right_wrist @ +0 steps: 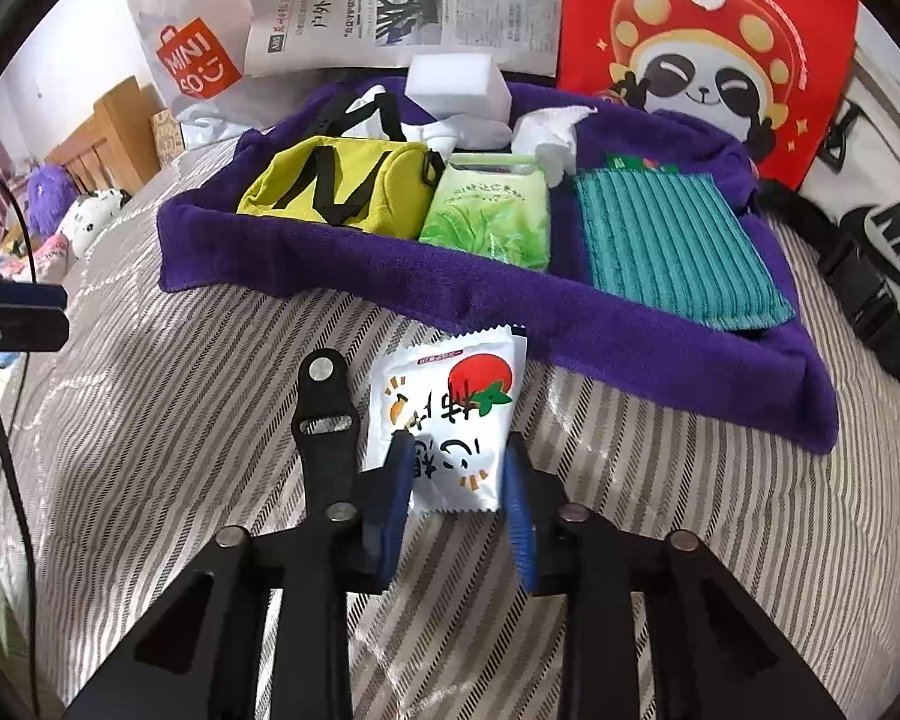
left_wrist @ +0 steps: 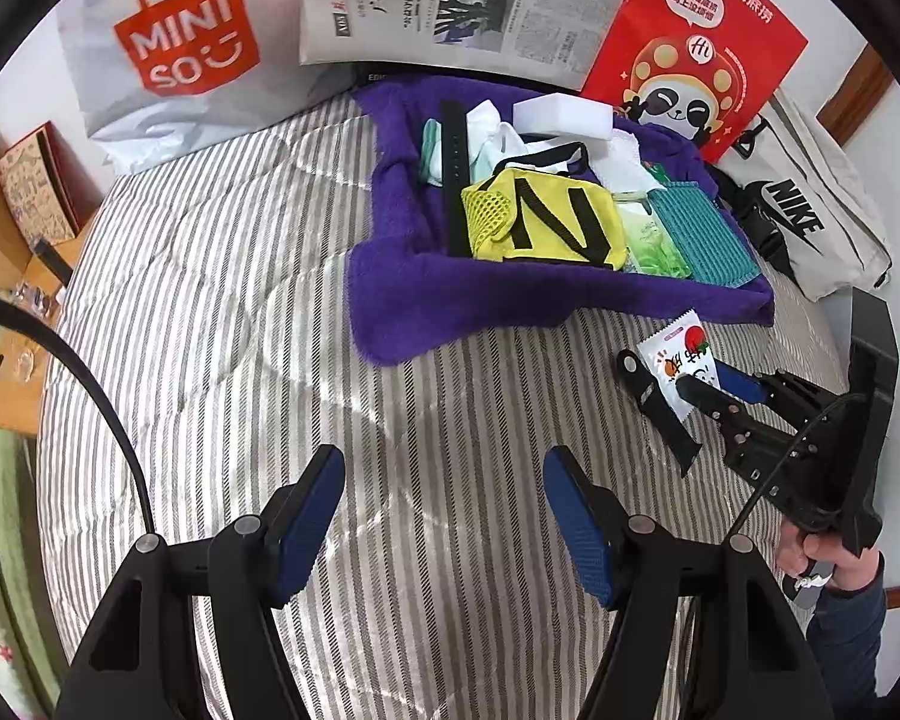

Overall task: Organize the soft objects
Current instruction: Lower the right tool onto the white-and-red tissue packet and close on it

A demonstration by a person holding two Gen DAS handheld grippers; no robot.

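A white snack packet (right_wrist: 444,402) with a red tomato print lies on the striped bedding in front of the purple towel (right_wrist: 510,312). My right gripper (right_wrist: 457,444) is shut on the packet's near end, a blue pad pressing on each side; the left wrist view shows the same grip on the packet (left_wrist: 678,354). A black strap (right_wrist: 321,420) lies just left of the packet. On the towel rest a yellow bag (right_wrist: 330,186), a green tissue pack (right_wrist: 492,216), a teal cloth (right_wrist: 672,240) and a white sponge (right_wrist: 456,84). My left gripper (left_wrist: 443,462) hangs open over bare bedding, holding nothing.
Behind the towel stand a Miniso bag (left_wrist: 168,54), a newspaper (left_wrist: 450,0) and a red panda bag (left_wrist: 690,54). A white Nike bag (left_wrist: 810,222) lies at the right. Wooden furniture (left_wrist: 6,240) borders the bed's left side, and a black cable (left_wrist: 90,384) crosses there.
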